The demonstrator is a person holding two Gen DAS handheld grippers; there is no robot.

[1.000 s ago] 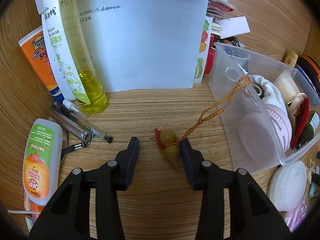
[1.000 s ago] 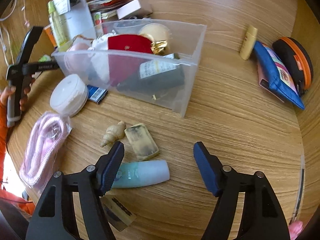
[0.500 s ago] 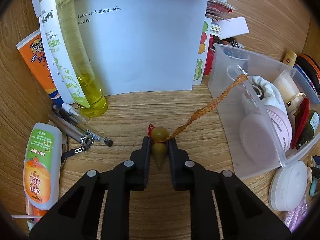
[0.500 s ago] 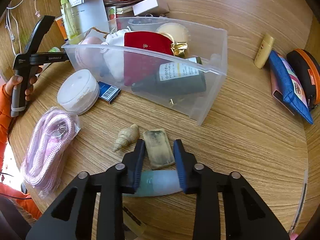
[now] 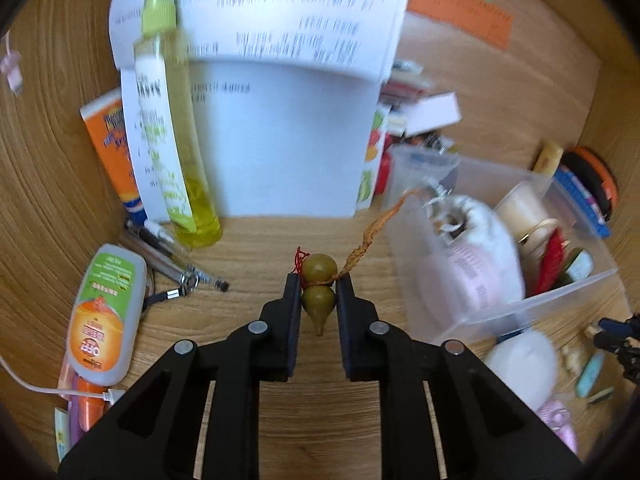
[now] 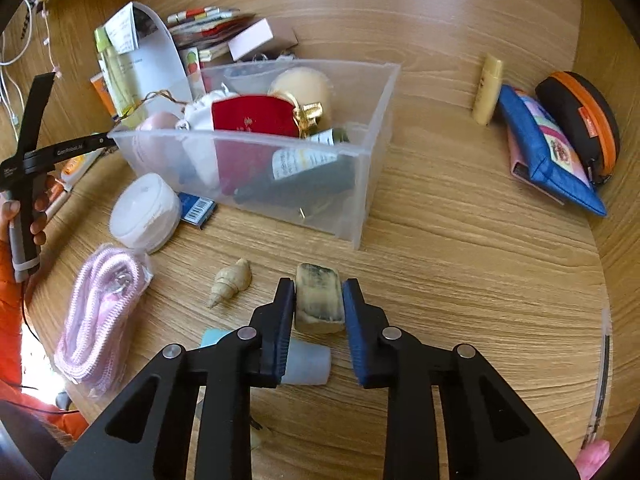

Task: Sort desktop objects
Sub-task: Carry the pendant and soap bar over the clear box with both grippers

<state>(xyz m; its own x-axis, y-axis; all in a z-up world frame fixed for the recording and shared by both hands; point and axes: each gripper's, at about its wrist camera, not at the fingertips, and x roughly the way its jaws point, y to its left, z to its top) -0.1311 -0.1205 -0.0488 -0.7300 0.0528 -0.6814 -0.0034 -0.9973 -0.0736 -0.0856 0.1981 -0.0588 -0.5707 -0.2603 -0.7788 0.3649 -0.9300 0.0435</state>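
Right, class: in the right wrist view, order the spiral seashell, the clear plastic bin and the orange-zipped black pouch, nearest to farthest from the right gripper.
1. Spiral seashell, just left of the right gripper.
2. Clear plastic bin, straight ahead.
3. Orange-zipped black pouch, far right.

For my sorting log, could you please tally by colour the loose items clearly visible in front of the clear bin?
White: 1, round white case
Blue: 2, small blue barcoded box, pale blue tube
Pink: 1, bagged pink coiled cord
Beige: 2, spiral beige seashell, worn beige block
Total: 6
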